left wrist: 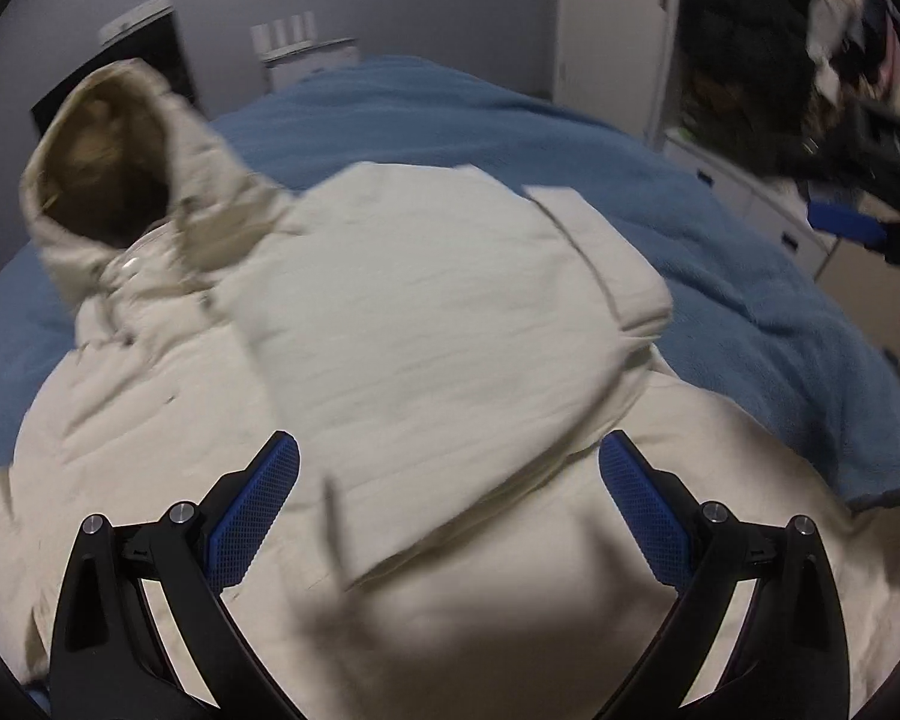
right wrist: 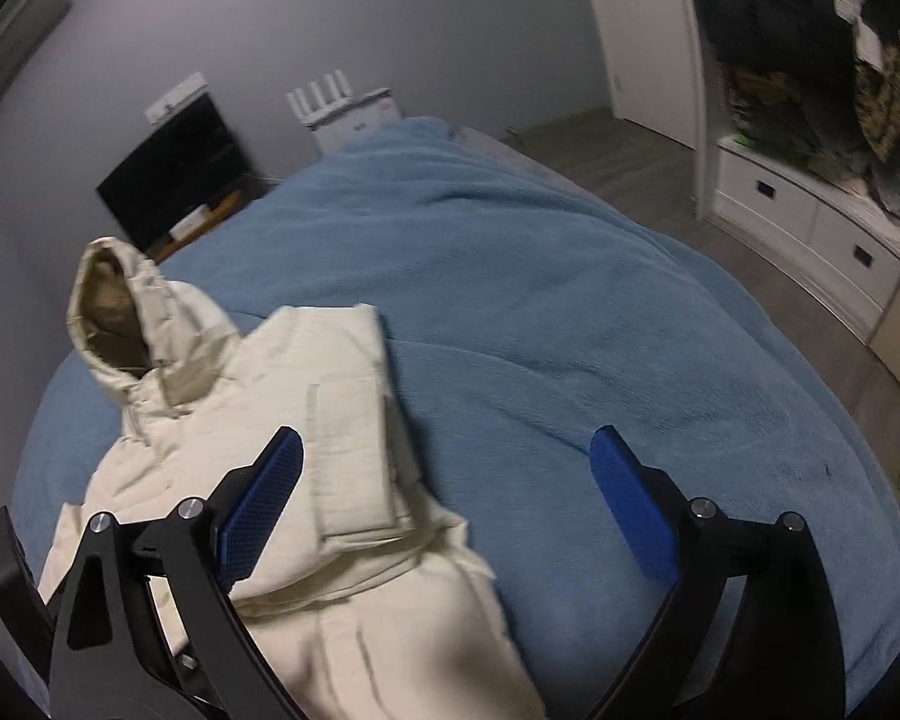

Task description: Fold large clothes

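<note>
Cream padded jacket [left wrist: 426, 312], judged soft and bulky, is best pinched at its near hem, while the left gripper [left wrist: 450, 510] and right gripper [right wrist: 444, 504] are held with jaws apart and empty.

You face a bed covered by a blue blanket [right wrist: 510, 300]. Behind it stands a grey wall [right wrist: 330, 18], a dark screen [right wrist: 177, 171] and a white door [right wrist: 642, 30]; wood-look floor [right wrist: 618, 150] runs to white drawers [right wrist: 810, 216].

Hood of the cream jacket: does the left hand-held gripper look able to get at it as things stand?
Probably yes: the hood lies uncovered on the blue blanket, and the left hand-held gripper is open above the jacket with nothing between.
</note>
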`<state>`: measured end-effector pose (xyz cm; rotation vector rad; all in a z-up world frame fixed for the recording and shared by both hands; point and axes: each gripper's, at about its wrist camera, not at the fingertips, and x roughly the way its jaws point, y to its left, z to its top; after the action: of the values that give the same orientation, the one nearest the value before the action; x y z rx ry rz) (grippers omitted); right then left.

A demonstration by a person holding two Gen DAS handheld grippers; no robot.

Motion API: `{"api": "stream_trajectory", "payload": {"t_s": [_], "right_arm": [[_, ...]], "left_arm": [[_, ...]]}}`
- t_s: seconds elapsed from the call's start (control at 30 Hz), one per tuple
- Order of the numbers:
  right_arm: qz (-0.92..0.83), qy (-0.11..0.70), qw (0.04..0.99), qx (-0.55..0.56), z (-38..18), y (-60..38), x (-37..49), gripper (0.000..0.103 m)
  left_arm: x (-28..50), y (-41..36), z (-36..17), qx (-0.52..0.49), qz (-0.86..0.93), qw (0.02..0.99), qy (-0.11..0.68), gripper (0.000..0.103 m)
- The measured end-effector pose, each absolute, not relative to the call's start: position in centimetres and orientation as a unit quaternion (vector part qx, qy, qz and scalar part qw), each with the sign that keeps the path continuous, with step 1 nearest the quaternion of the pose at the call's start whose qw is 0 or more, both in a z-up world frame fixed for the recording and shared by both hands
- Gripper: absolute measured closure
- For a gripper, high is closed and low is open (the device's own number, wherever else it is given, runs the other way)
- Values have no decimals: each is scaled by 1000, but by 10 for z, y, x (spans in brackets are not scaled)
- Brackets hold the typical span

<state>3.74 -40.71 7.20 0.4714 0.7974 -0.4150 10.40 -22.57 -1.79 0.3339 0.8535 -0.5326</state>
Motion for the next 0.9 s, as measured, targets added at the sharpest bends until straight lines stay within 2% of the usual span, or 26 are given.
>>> {"api": "stream_trajectory", "payload": {"t_s": [0.17,0.27,0.33,0.37,0.43,0.53,0.73,0.9], "right_arm": [[-215,395,852,269,50,-424,43,11],[-209,398,849,276,43,-425,45,11],[-204,402,852,268,42,-421,49,11],[-201,402,853,265,42,-419,50,11],[-192,401,858,257,44,-415,51,11],[-186,400,864,243,45,-409,52,11],[-170,401,876,208,48,-389,56,11],[-153,396,889,173,51,-366,59,11]], "left_arm": [[97,-270,-43,265,-245,851,382,14],[98,-280,-55,320,-216,847,366,35],[104,-275,-52,309,-216,850,369,54],[107,-270,-48,294,-218,852,373,59],[113,-257,-39,257,-223,858,384,77],[116,-232,-23,217,-213,872,382,88],[126,-150,18,112,-184,895,390,95],[120,-95,42,75,-160,906,384,96]]}}
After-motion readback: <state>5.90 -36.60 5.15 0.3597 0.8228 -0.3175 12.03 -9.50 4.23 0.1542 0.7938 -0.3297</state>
